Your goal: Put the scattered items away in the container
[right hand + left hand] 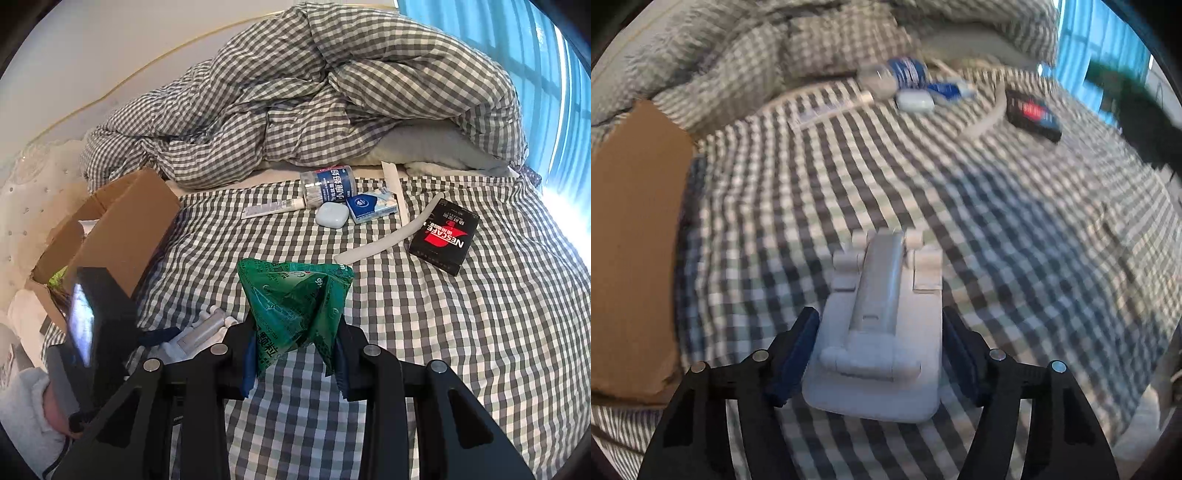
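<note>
The white folding stand (877, 332) lies flat on the bed (1015, 229), right of the cardboard box (631, 240). It looks hard, light and smooth, so squeeze its two long sides. The left claw (879, 354) sits around it, not yet pinching. The right claw (295, 358) grips a soft, crinkly green packet (295, 302).

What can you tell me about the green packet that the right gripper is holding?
The green packet is a crinkly, glossy foil-like sachet printed with white text and round logos. It is creased and folded into a rough funnel shape, wide at its top edge and narrowing downward. The right gripper pinches its lower end between blue pads, holding it upright above the checked bedsheet, touching nothing else. It looks sealed; what is inside cannot be seen.
</note>
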A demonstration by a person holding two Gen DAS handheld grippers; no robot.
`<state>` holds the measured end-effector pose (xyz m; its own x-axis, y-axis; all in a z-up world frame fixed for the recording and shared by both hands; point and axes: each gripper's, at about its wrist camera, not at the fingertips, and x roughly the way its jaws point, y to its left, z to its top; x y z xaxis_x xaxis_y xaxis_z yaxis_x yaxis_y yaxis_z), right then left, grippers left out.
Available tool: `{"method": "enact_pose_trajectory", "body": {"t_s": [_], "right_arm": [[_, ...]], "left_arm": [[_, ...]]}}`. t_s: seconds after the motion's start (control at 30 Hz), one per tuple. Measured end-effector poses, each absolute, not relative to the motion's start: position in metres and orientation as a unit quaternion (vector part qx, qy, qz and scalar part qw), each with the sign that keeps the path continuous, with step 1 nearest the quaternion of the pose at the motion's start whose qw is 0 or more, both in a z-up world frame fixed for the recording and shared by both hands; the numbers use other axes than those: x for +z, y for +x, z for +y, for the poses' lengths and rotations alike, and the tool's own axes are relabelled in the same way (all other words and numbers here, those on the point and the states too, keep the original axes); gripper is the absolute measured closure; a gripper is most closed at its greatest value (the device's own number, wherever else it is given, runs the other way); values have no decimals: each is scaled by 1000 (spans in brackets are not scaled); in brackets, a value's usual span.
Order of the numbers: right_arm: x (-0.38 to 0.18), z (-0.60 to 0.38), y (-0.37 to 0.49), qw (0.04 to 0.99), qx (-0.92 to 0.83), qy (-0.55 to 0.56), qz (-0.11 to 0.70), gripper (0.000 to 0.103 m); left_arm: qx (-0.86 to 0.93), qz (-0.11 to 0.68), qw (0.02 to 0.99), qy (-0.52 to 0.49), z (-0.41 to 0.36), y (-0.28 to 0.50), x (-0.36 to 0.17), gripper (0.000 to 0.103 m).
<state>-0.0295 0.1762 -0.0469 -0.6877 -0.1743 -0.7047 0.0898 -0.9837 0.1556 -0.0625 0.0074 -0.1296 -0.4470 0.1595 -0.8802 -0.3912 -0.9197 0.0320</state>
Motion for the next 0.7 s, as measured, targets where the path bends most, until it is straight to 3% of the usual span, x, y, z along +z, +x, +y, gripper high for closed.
{"method": "enact_pose_trajectory", "body": {"t_s": [0.23, 0.3, 0.7], "right_arm": [[-35, 161, -24, 83, -920, 380, -47, 71], [-31, 153, -23, 90, -921, 377, -43, 71], [-17, 124, -16, 111, -923, 367, -20, 71]], "left_arm": [[869, 90, 121, -471, -14, -56, -75, 54], [872, 81, 114, -470, -23, -58, -65, 77], [879, 61, 104, -461, -51, -56, -46, 77]]}}
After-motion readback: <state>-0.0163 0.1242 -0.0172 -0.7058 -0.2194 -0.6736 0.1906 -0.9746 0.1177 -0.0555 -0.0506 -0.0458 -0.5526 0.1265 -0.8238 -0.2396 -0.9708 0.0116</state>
